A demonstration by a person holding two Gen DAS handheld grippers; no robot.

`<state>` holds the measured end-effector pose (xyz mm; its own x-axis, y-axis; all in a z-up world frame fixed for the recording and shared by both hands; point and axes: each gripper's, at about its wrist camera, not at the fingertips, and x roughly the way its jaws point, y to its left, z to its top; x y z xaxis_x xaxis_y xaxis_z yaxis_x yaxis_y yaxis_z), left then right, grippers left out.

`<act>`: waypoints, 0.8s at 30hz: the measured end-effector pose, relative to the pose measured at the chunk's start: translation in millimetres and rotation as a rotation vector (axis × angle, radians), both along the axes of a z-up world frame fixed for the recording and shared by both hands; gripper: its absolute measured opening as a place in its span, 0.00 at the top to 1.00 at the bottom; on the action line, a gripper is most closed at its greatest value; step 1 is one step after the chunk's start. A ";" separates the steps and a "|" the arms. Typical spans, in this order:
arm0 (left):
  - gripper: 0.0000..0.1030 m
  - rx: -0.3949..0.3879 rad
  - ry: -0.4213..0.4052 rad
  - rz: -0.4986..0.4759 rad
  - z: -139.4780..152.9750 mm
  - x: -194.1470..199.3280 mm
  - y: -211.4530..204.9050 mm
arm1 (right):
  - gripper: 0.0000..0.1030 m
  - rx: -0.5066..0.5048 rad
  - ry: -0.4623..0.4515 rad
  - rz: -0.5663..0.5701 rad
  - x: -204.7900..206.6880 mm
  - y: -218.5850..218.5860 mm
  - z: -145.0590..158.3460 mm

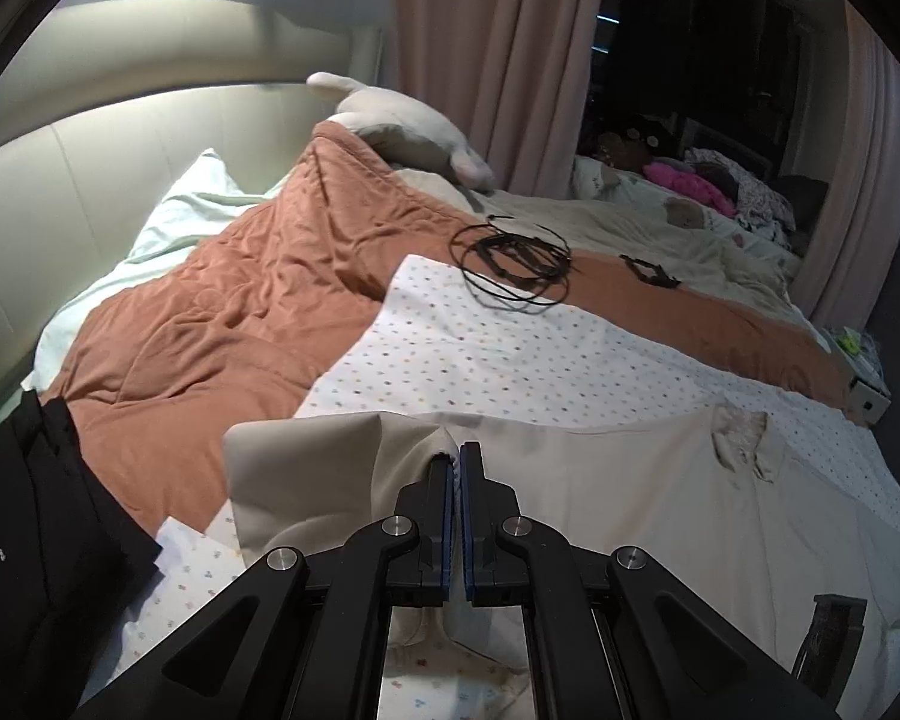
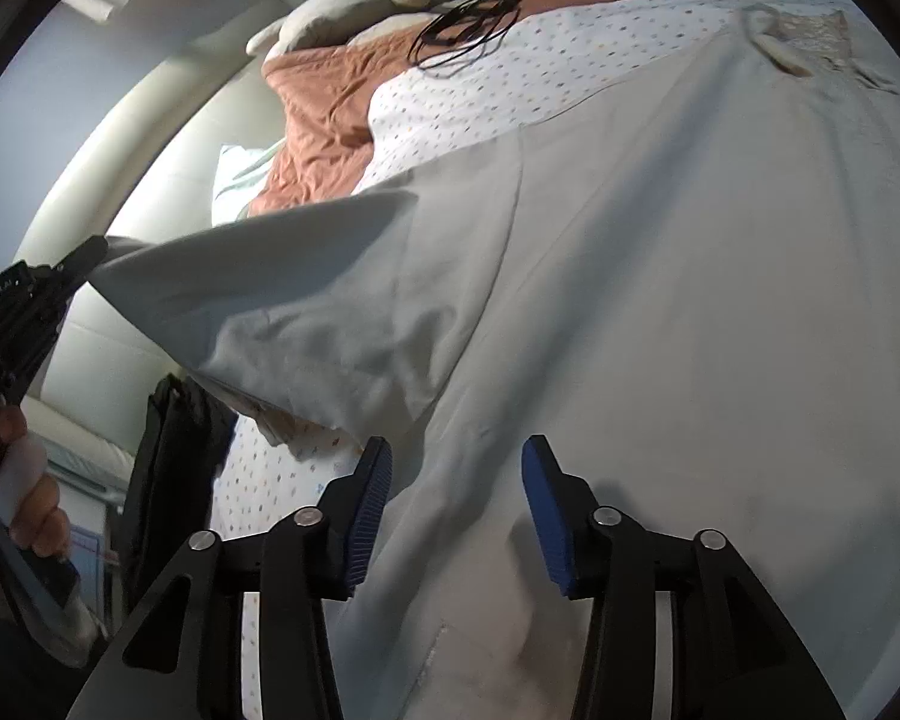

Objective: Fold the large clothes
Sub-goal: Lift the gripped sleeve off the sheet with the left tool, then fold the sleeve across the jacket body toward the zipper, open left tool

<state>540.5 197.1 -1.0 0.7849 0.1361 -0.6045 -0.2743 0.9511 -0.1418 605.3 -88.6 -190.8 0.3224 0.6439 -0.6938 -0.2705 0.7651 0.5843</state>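
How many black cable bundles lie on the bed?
2. The large coiled black cable bundle lies across the edge of the dotted white sheet; a small black bundle lies on the rust-orange quilt. Others may be hidden.

I count two grippers: my left gripper [image 1: 456, 462], its jaws closed on one pale garment [image 1: 660, 498], and my right gripper [image 2: 456, 468], jaws apart above that same cloth. One dotted sheet [image 1: 510, 354] lies under it, and one rust-coloured quilt [image 1: 222, 312] beyond. One coil of black cable [image 1: 513, 264], one small black strap [image 1: 651, 270], one plush toy [image 1: 408, 126], one pale pillow [image 1: 180, 210], one dark folded pile [image 1: 42, 516]. Two curtains [image 1: 498, 60].
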 end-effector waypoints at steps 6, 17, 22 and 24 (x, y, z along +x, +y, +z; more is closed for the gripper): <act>0.98 0.005 0.018 -0.115 -3.6 -0.9 -51.7 | 0.54 0.025 -0.008 -0.084 -9.6 -48.5 13.2; 0.98 -0.054 0.058 -0.356 -27.0 -4.1 -127.6 | 0.54 0.048 0.039 -0.201 -28.7 -112.2 6.9; 0.96 -0.101 0.167 -0.444 -52.5 3.1 -156.8 | 0.54 0.054 0.036 -0.190 -28.8 -112.1 8.7; 0.93 -0.181 0.217 -0.482 -64.5 7.0 -160.0 | 0.54 0.057 0.036 -0.186 -29.4 -111.8 9.7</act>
<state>547.5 37.1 -65.6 0.5877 -0.3286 -0.7394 0.1445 0.9417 -0.3037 575.8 -200.3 -181.1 0.4155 0.6139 -0.6712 -0.1055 0.7655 0.6348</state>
